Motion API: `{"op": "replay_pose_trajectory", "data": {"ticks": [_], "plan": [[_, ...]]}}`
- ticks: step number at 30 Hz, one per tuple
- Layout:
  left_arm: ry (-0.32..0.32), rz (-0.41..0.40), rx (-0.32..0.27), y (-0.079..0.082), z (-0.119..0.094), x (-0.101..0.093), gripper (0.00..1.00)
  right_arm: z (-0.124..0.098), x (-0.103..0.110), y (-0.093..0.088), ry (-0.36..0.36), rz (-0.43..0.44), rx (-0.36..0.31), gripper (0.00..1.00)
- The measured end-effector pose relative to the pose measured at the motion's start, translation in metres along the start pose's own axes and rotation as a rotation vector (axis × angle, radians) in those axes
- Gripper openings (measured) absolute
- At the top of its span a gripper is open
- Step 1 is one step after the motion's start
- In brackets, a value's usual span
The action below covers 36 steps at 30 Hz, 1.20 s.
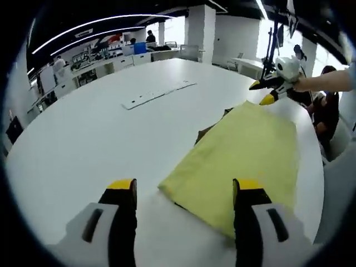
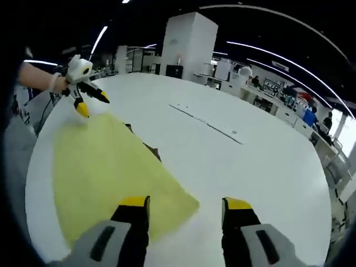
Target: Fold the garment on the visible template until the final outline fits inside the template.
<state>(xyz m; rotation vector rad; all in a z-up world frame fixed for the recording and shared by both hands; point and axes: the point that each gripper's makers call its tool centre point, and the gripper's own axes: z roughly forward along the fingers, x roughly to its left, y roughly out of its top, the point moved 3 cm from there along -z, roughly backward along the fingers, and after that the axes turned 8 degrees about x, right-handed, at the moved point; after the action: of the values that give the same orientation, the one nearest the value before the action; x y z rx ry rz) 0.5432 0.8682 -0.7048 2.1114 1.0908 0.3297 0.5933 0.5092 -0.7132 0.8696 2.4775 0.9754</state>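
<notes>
Left gripper view looks along a white table [image 1: 83, 144] with the left gripper [image 1: 185, 192] rising from the bottom, its two yellow-tipped jaws spread apart and holding nothing. A yellow garment [image 1: 245, 150] lies flat on the table, folded into a rough rectangle; its near corner sits between the jaws, and the right jaw stands over its near edge. Whether that jaw touches the cloth I cannot tell. A dark brown template [image 1: 204, 133] peeks out from under the garment's left edge, mostly covered. Beyond the far end of the garment the right gripper [image 1: 266, 92] hangs just above the table, held by a hand [image 1: 303, 84], with its jaws parted and nothing between them. A pale flat strip [image 1: 158, 93] lies on the table well apart from the garment

Right gripper view shows the same scene from the other end. The right gripper [image 2: 185, 206] comes up from the bottom with its jaws wide and empty; the left jaw sits over the near corner of the garment [image 2: 105, 167], the right jaw over bare table [image 2: 250, 150]. A thin sliver of the template [image 2: 151, 150] shows along the garment's right edge. At the far end the left gripper [image 2: 92, 103] hovers just beside the garment's far corner, jaws apart, held by a hand [image 2: 58, 82]. The strip [image 2: 206, 123] lies further out on the table, well clear of the cloth. Desks and a white pillar [image 2: 186, 44] stand in the room behind
</notes>
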Motion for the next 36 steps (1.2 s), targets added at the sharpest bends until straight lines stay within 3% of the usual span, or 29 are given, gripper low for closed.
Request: {"op": "replay_pose_trajectory", "data": {"ticks": [1,4,6,11,13,20,25,36], "plan": [[-0.029,-0.012,-0.011,0.001,-0.003,-0.003,0.73,-0.002,0.001,0.000,0.010,0.024,-0.007,0.60],[-0.011,0.009,-0.042,0.003,-0.010,-0.002,0.88,-0.009,0.011,0.006,0.071,0.131,-0.063,0.76],[-0.029,-0.020,-0.046,0.004,-0.012,-0.005,0.99,-0.014,0.012,0.007,0.070,0.156,-0.085,0.82],[-0.049,-0.027,-0.075,0.007,-0.021,-0.013,0.99,-0.020,0.018,0.006,0.067,0.176,-0.091,0.87],[-0.061,-0.047,-0.103,0.010,-0.025,-0.017,0.99,-0.023,0.021,0.006,0.060,0.166,-0.090,0.84],[-0.084,-0.034,-0.122,0.006,-0.044,-0.032,0.94,-0.034,0.027,0.008,0.054,0.169,-0.105,0.79],[-0.100,-0.070,-0.134,-0.009,-0.059,-0.041,0.85,-0.044,0.030,0.001,0.042,0.184,-0.110,0.75],[-0.082,-0.142,-0.166,-0.040,-0.079,-0.050,0.84,-0.070,0.042,-0.015,0.045,0.189,-0.116,0.74]]}}
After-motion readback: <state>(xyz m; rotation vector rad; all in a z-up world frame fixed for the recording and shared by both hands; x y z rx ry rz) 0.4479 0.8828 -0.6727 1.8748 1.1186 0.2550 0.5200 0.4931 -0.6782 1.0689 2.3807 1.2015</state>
